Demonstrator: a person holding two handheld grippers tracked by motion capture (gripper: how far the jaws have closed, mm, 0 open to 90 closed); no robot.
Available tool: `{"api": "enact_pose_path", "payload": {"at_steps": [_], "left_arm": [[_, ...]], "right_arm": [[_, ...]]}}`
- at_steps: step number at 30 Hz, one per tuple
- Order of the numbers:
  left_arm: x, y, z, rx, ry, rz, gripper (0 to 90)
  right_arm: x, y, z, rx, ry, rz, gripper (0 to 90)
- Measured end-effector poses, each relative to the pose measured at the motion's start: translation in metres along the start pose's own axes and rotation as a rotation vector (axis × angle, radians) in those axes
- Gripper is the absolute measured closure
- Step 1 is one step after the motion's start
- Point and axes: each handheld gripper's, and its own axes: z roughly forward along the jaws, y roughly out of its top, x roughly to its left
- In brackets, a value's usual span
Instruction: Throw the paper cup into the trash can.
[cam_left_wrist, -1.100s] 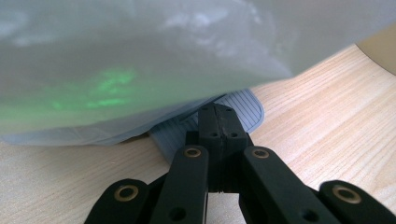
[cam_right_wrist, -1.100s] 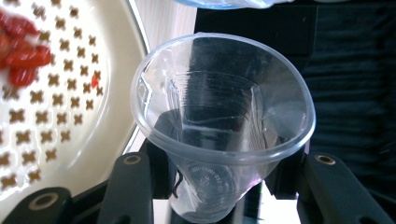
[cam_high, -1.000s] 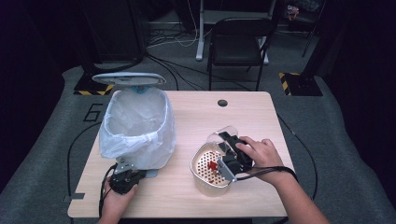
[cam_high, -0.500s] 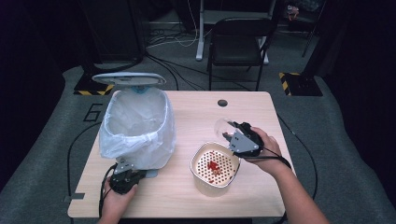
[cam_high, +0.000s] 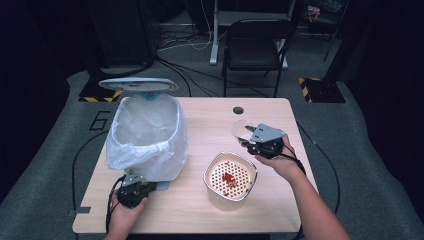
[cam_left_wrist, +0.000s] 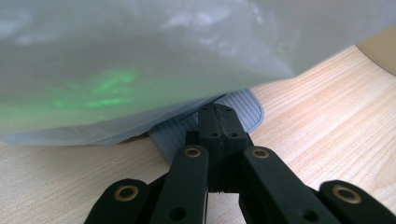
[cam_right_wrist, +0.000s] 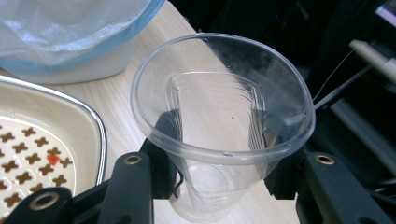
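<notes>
- The clear plastic cup (cam_right_wrist: 219, 126) sits between the right gripper's (cam_high: 257, 141) jaws, its mouth toward the camera and its walls squeezed in at 3 and 9 o'clock.
- Those jaws are partly closed, pinching the cup, held above the table (cam_high: 210, 120) at about 1 o'clock from the perforated strainer bowl (cam_high: 230, 181).
- The left gripper's (cam_left_wrist: 215, 122) jaws are pressed together on the bin's grey pedal (cam_left_wrist: 243, 109), at 6 o'clock under the lined bin (cam_high: 146, 135).
- The left hand (cam_high: 125, 212) lies low at the table's near edge.
</notes>
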Motion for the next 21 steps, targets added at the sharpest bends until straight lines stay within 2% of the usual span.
{"api": "enact_pose_path", "payload": {"at_steps": [5, 6, 10, 12, 21], "left_arm": [[0.000, 0.000, 0.000, 0.003, -0.003, 0.000, 90.0], [0.000, 0.000, 0.000, 0.003, -0.002, 0.000, 90.0], [0.000, 0.000, 0.000, 0.004, -0.003, 0.000, 90.0], [-0.001, 0.000, 0.001, -0.009, 0.005, -0.014, 90.0], [0.000, 0.000, 0.000, 0.000, 0.004, -0.003, 90.0]], "right_arm": [[-0.008, -0.002, 0.003, -0.013, 0.034, 0.118, 53.9], [-0.010, -0.002, 0.002, -0.021, 0.046, 0.154, 53.8], [-0.015, 0.003, -0.003, -0.041, 0.059, 0.223, 53.8], [-0.016, 0.007, -0.006, -0.044, 0.060, 0.237, 53.8], [-0.015, 0.034, -0.019, -0.059, 0.096, 0.304, 53.9]]}}
